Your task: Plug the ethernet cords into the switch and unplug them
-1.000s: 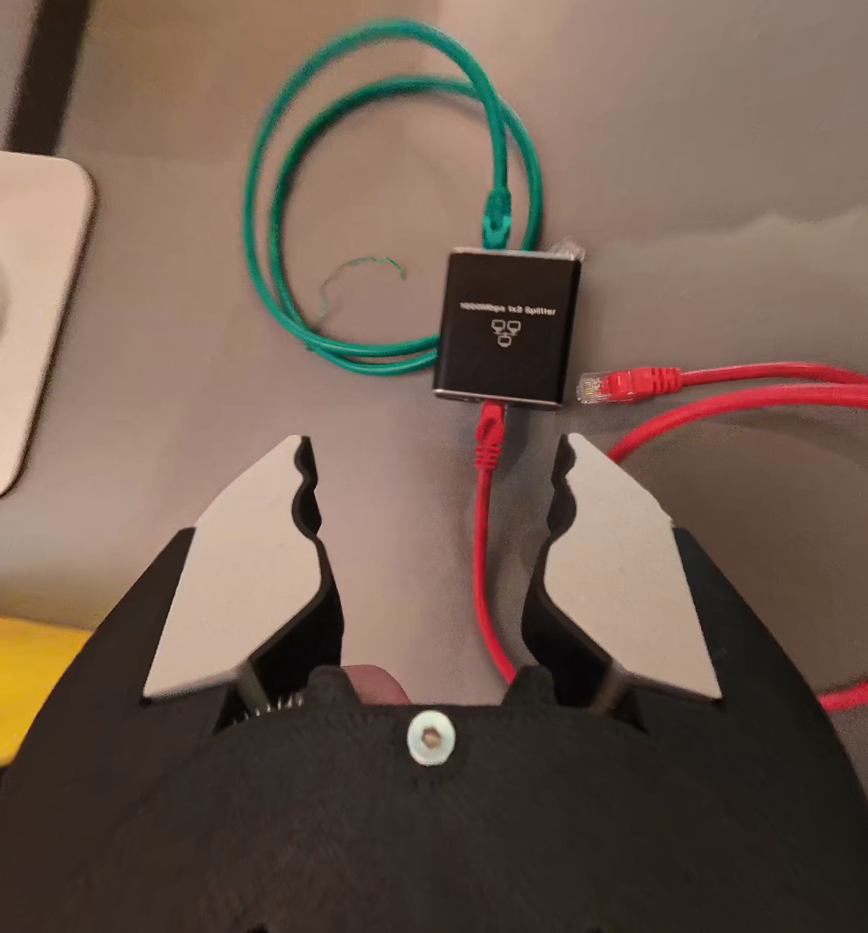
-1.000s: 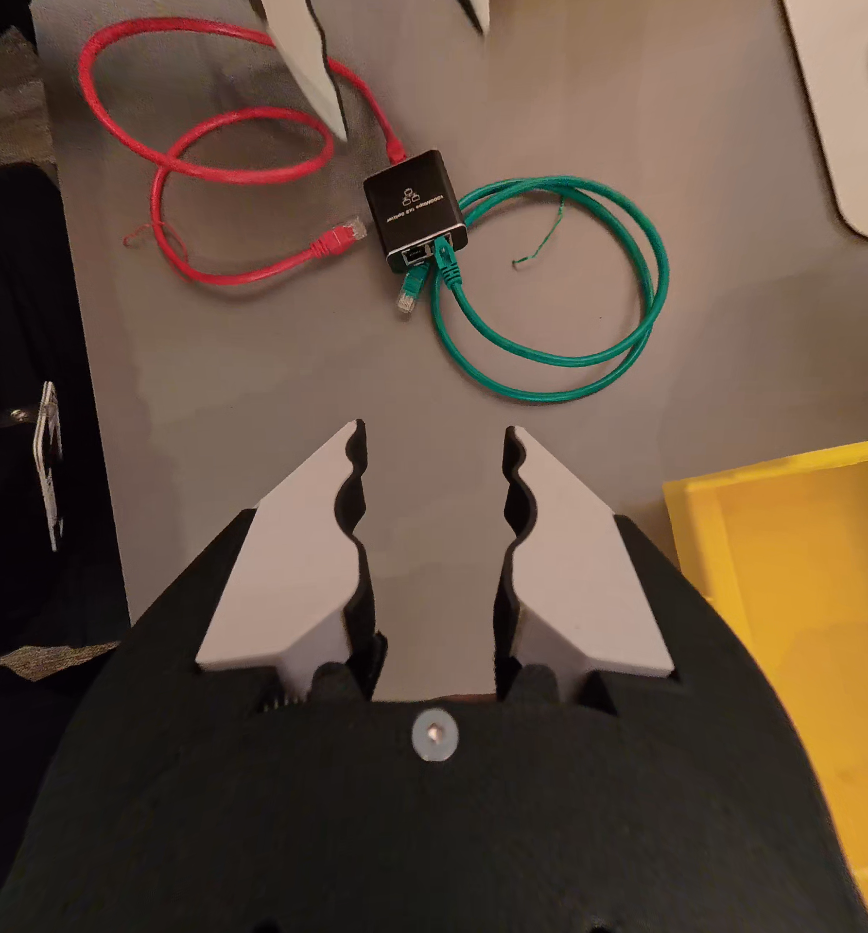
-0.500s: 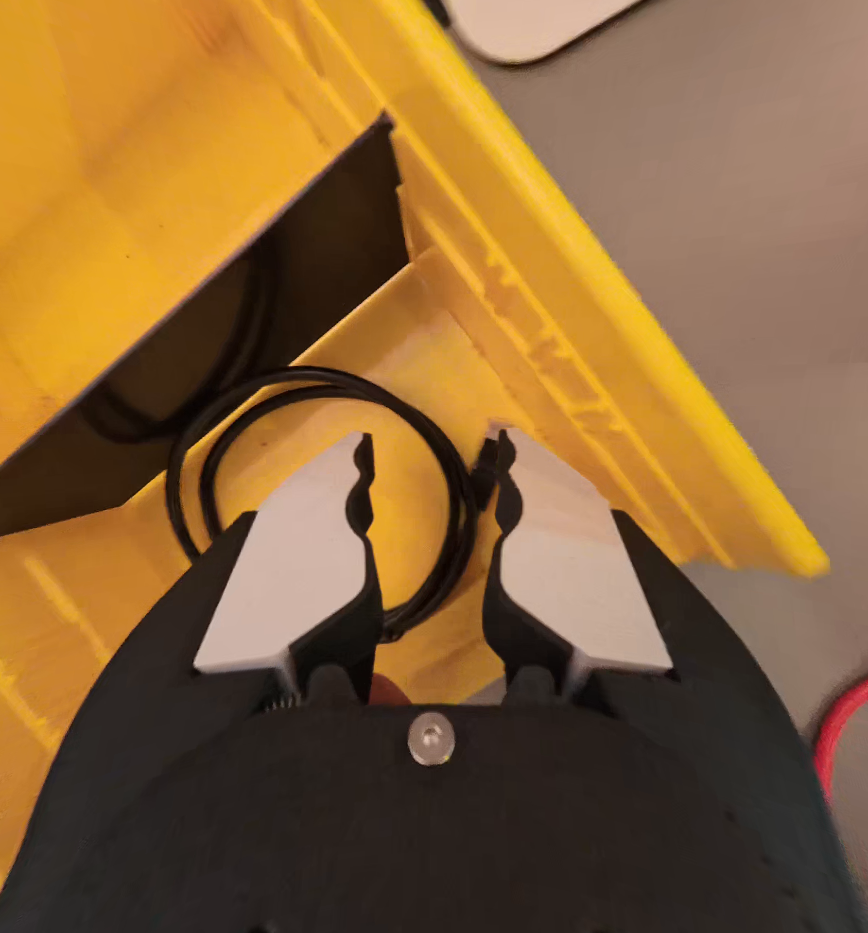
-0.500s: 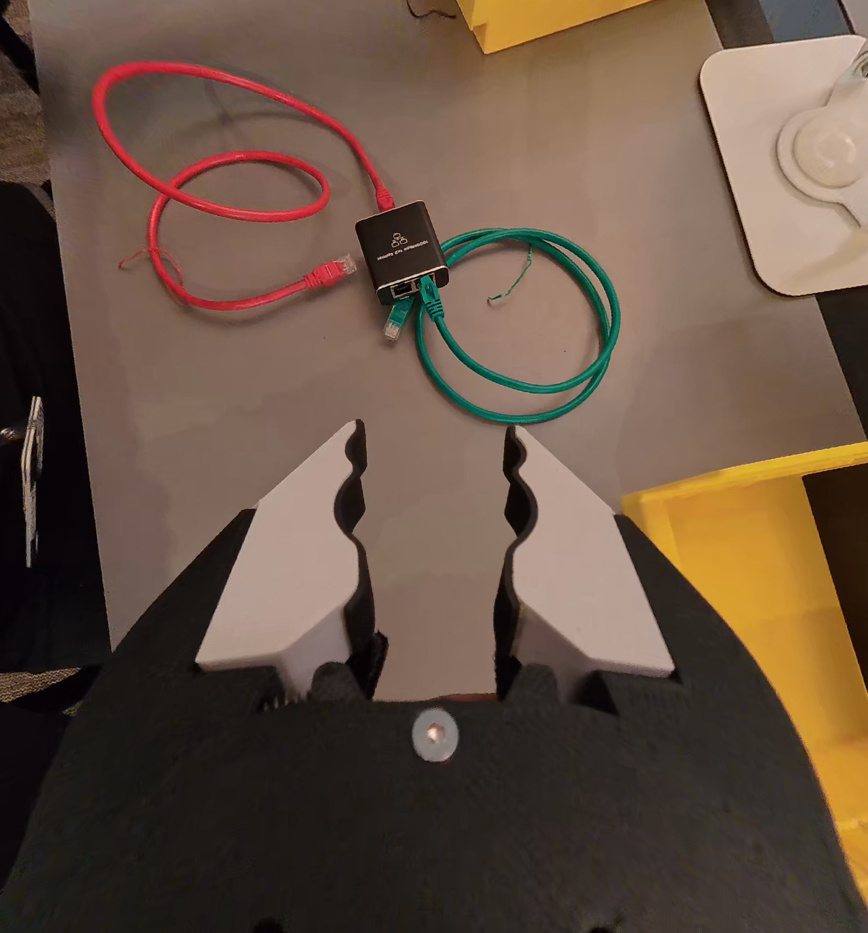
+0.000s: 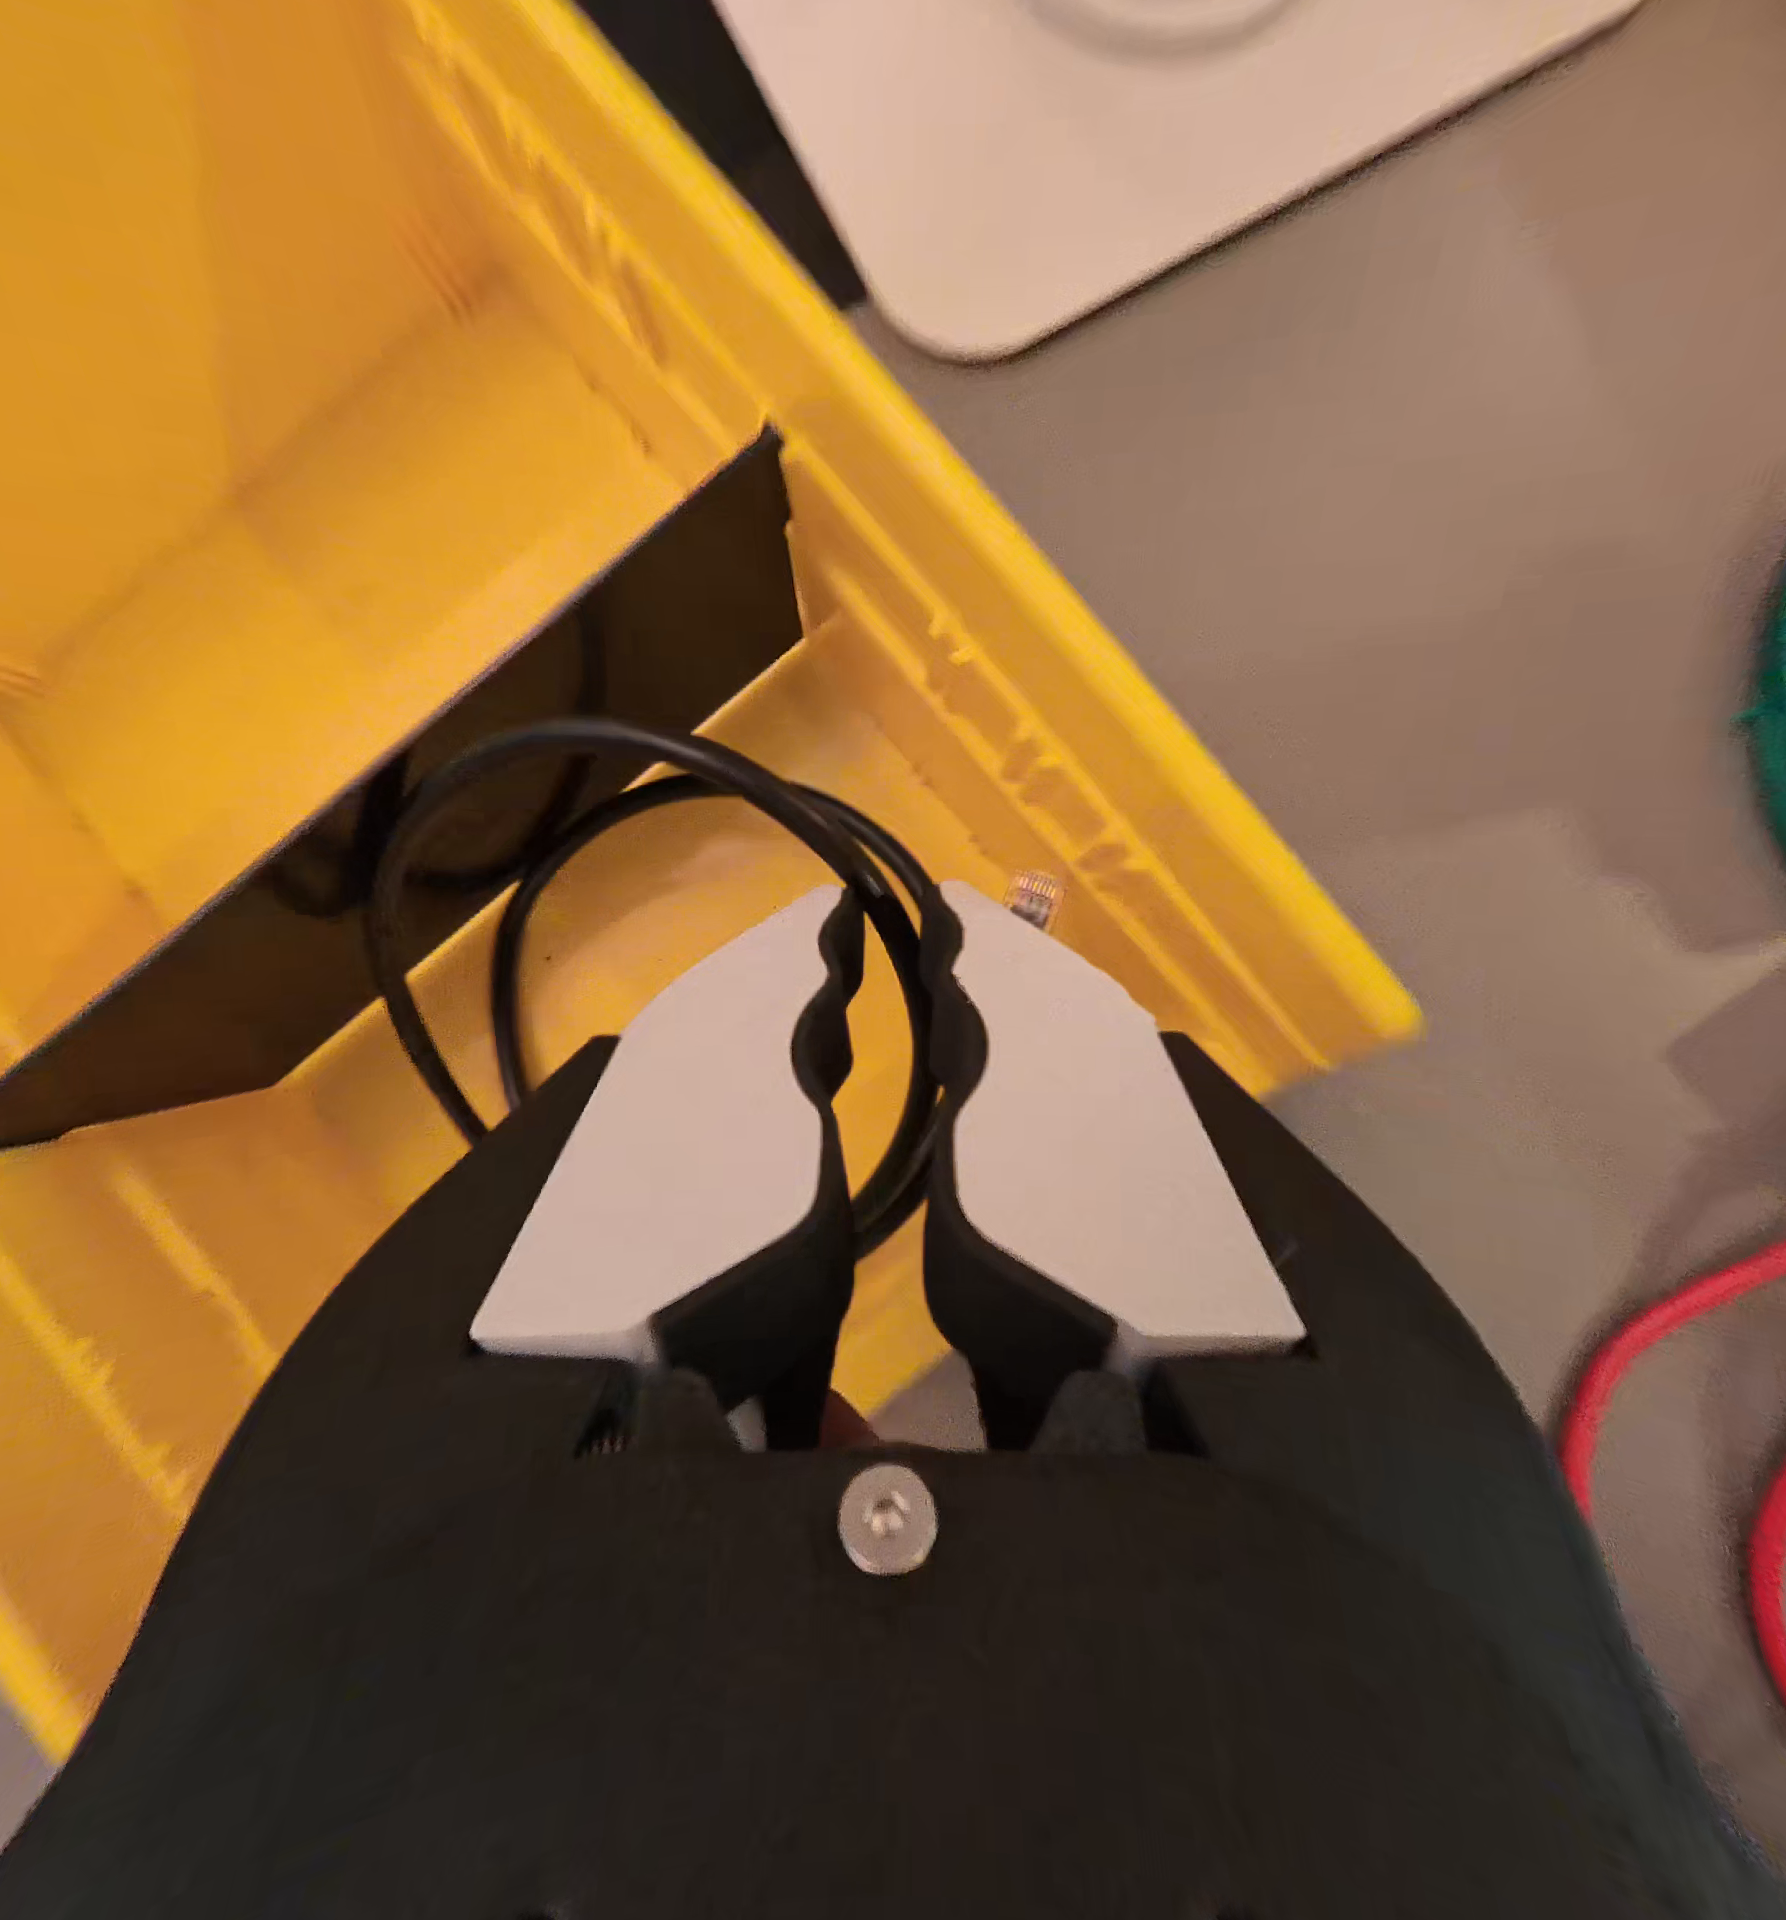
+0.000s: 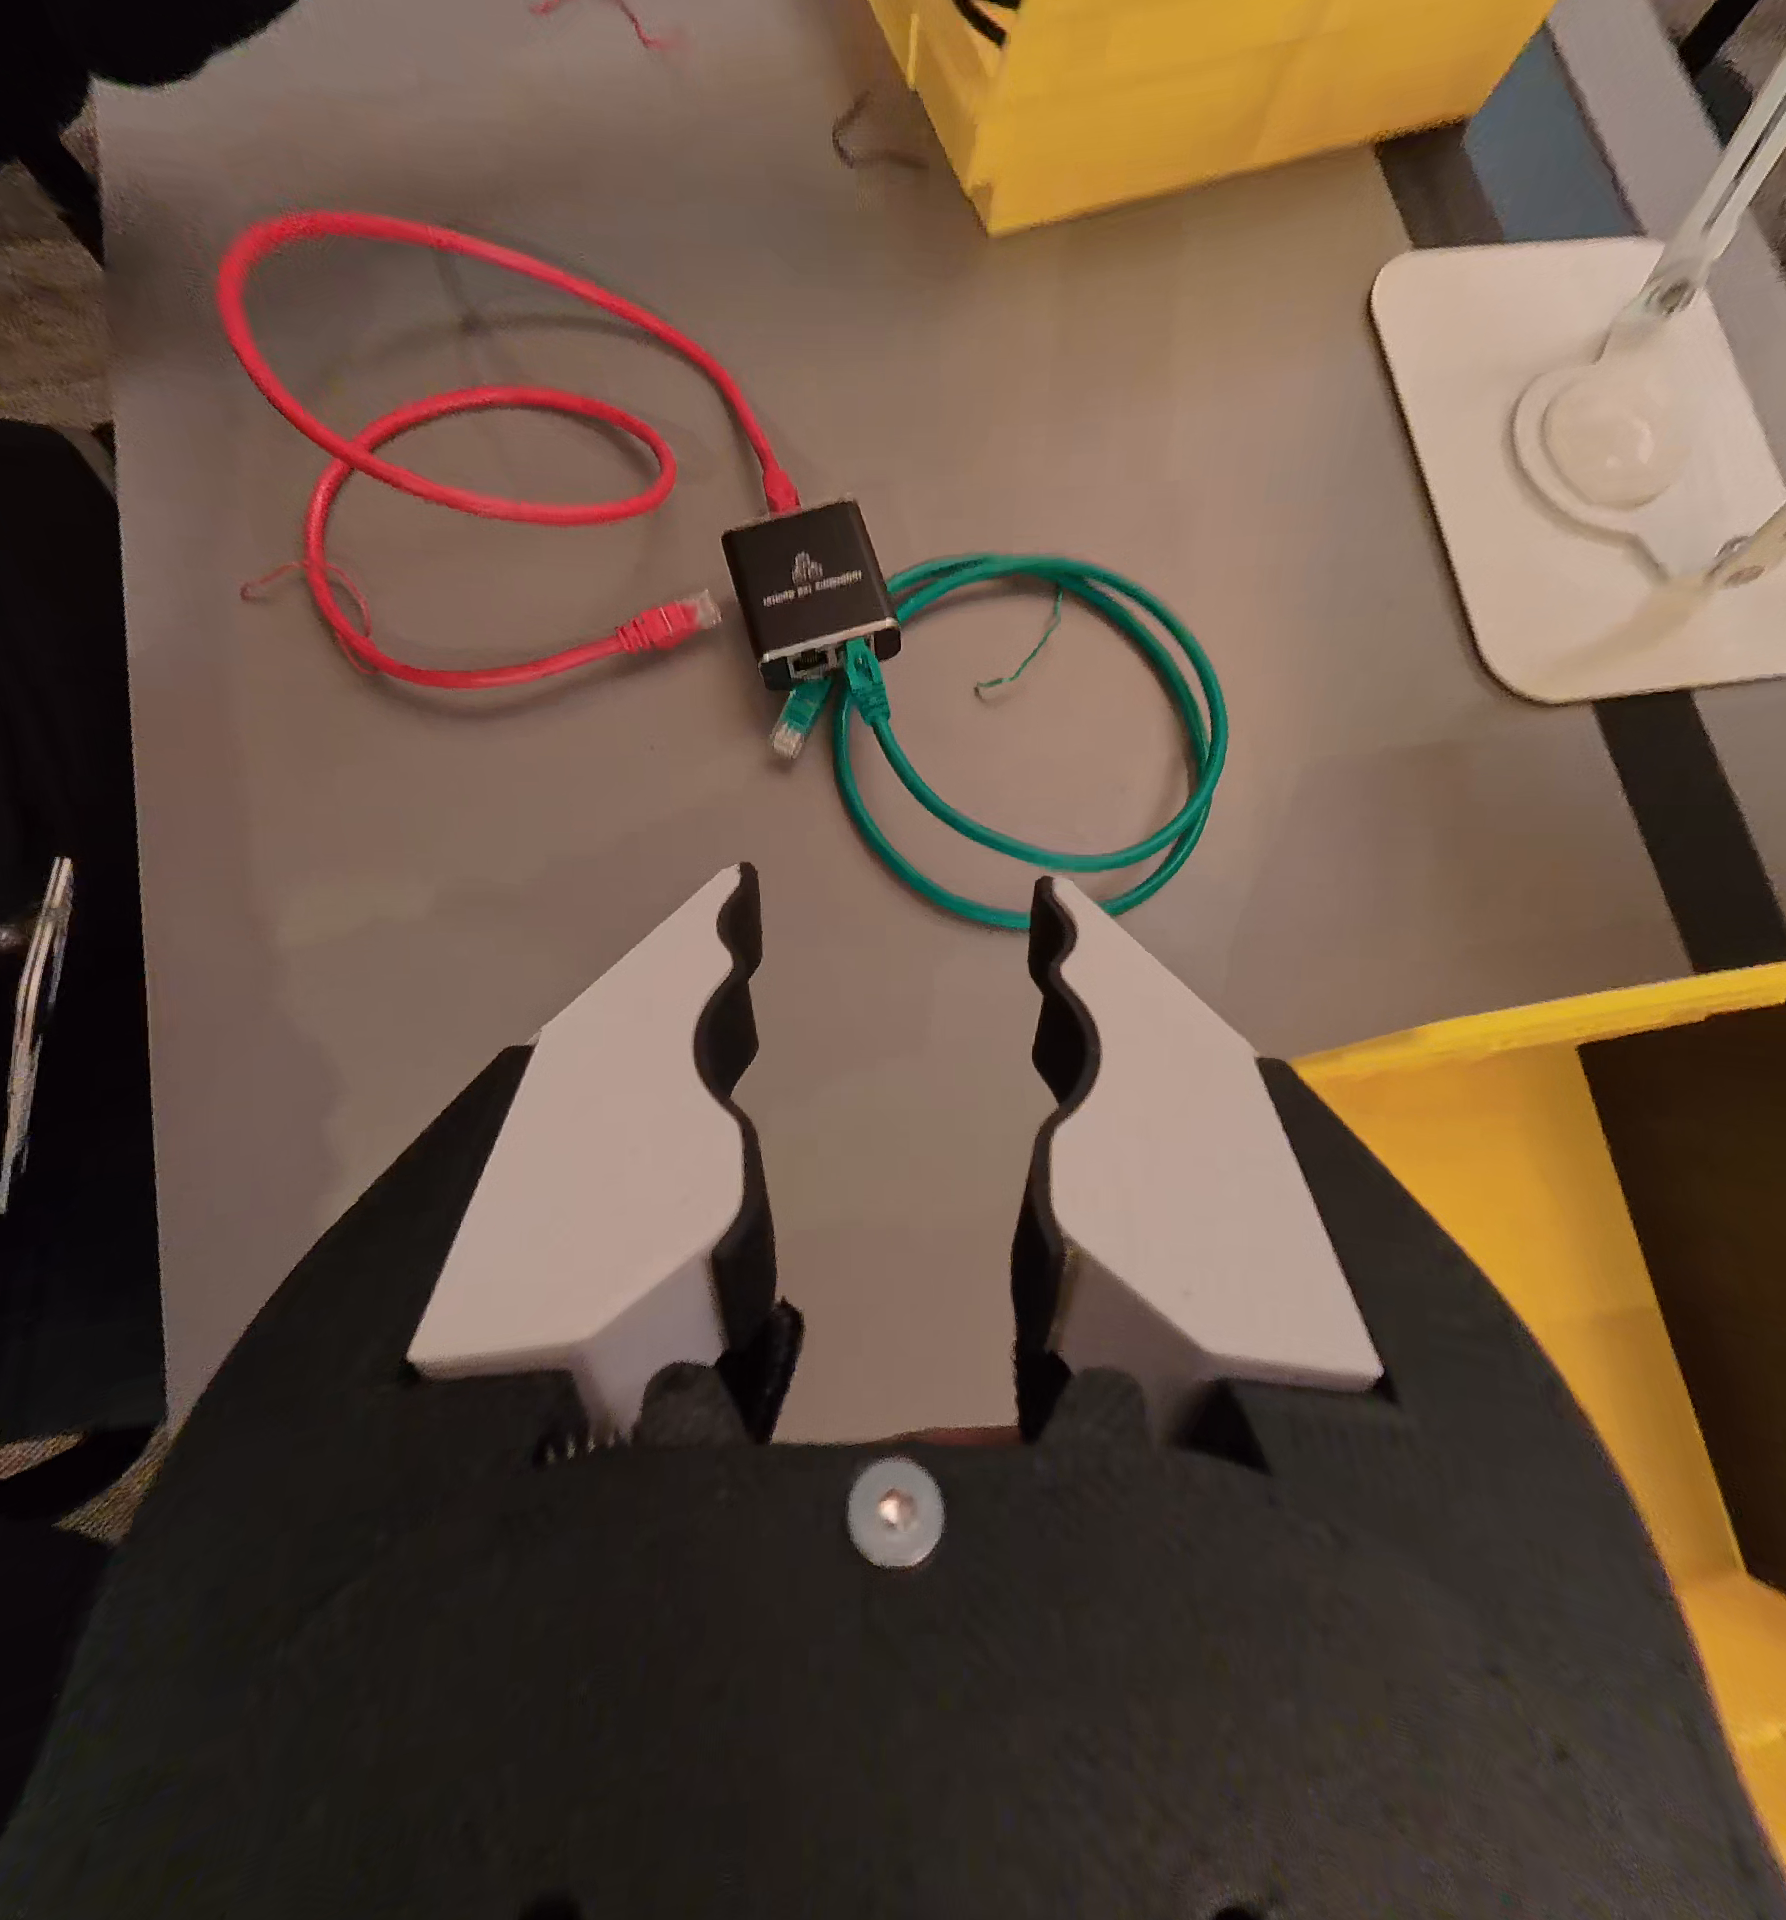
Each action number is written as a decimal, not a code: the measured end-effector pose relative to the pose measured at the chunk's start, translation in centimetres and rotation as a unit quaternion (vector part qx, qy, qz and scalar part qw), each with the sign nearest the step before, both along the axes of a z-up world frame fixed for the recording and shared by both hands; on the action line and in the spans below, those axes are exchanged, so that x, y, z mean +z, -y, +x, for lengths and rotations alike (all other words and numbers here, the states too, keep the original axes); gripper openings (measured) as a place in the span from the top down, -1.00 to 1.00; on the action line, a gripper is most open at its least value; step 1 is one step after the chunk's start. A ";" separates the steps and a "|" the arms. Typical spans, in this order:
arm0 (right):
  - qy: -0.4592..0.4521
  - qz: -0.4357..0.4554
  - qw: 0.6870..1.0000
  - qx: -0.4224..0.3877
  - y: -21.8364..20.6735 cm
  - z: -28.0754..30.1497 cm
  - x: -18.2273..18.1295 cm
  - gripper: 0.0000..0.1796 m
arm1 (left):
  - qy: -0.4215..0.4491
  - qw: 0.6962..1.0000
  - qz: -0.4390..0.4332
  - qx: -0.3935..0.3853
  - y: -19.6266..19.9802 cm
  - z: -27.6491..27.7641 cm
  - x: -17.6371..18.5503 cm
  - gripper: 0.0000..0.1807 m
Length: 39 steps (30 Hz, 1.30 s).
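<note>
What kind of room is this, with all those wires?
Probably a workshop or office desk: a grey table holds a small black network switch with red and green ethernet cords, plus yellow storage bins.

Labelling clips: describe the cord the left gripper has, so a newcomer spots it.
Start at the yellow bin. The black cord loops up out of it, pinched in the left gripper. It is thin and black; the red cord and green cord lie on the table.

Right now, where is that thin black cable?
In the left wrist view, the black cable loops over the yellow bin, pinched between the fingers of the left gripper, beside the bin's dark divider.
</note>
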State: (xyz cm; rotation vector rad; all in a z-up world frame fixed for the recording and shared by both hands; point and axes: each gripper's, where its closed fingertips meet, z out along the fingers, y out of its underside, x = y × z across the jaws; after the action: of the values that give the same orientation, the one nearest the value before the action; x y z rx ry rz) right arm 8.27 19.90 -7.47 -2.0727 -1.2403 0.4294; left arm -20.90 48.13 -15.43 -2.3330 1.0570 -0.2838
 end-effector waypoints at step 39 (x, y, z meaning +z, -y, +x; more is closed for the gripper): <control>-0.363 0.198 0.908 0.065 -3.1 -17.8 11.3 0.93 | 0.546 0.791 0.146 -0.235 23.9 12.2 23.4 0.74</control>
State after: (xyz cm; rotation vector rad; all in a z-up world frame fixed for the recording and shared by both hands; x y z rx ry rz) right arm -9.56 23.01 3.86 -1.2968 -0.9041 0.8393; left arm -8.74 24.24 7.94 -1.1819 0.9022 -1.3468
